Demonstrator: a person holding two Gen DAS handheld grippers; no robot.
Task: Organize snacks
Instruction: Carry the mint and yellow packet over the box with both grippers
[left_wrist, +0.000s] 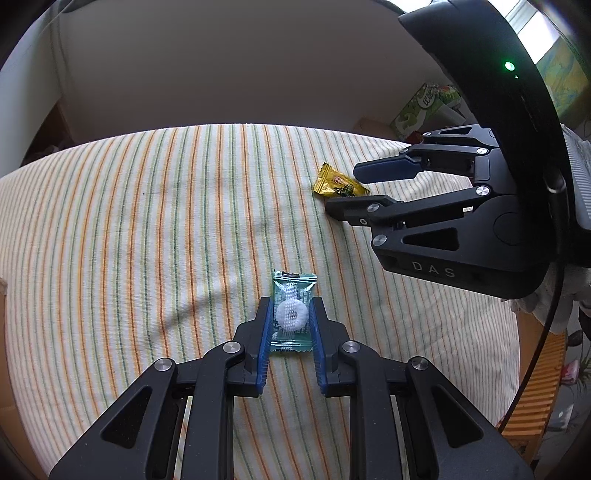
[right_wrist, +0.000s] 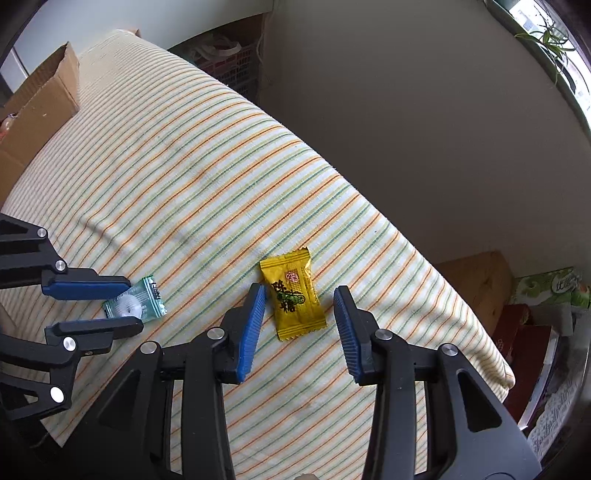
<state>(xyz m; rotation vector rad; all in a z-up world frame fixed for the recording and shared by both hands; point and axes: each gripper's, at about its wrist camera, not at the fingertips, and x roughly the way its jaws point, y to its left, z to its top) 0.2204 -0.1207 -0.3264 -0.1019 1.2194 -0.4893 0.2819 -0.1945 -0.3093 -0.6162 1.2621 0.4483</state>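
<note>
A green-wrapped ring candy (left_wrist: 293, 313) lies on the striped tablecloth (left_wrist: 147, 221) between the blue pads of my left gripper (left_wrist: 290, 306); the pads touch its edges. It also shows in the right wrist view (right_wrist: 135, 302), between the left gripper's fingers (right_wrist: 88, 288). A yellow-wrapped candy (right_wrist: 293, 297) lies flat between the wide-open pads of my right gripper (right_wrist: 300, 295), touching neither. In the left wrist view the yellow candy (left_wrist: 340, 183) lies at the tips of the right gripper (left_wrist: 345, 188).
A cardboard box (right_wrist: 33, 114) stands at the table's far left end. A wooden crate (right_wrist: 484, 284) and green packaging (right_wrist: 546, 288) sit beyond the right edge, with a pale wall (right_wrist: 406, 129) behind. The cloth edge (right_wrist: 443, 266) drops off close to the yellow candy.
</note>
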